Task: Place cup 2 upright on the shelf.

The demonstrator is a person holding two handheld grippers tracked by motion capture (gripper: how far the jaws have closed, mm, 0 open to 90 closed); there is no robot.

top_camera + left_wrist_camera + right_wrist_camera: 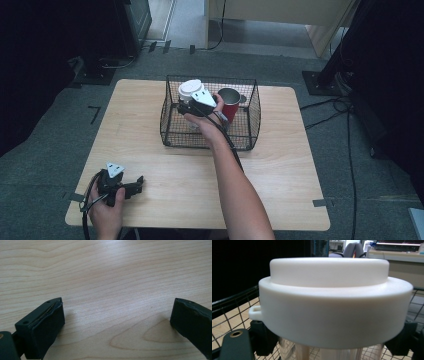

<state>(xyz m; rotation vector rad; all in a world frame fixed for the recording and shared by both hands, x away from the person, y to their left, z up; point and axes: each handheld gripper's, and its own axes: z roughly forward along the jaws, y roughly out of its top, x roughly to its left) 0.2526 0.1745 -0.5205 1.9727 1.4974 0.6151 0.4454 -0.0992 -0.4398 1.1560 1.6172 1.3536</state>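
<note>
Wire basket (248,131) stands at the middle of the table (290,190), toward the far edge; its mesh walls bar entry from every side, so access is from above only. Inside, the white-lidded cup (190,90) takes the far left corner and the red mug (230,102) sits just beside it on the right, with a narrow gap between them. The near half of the basket floor lies open. Table surface along the near edge and toward both side edges is unobstructed.

The right gripper (192,106) holds a white-lidded cup (190,90) inside the wire basket (250,122) beside a red mug (231,102)
</note>
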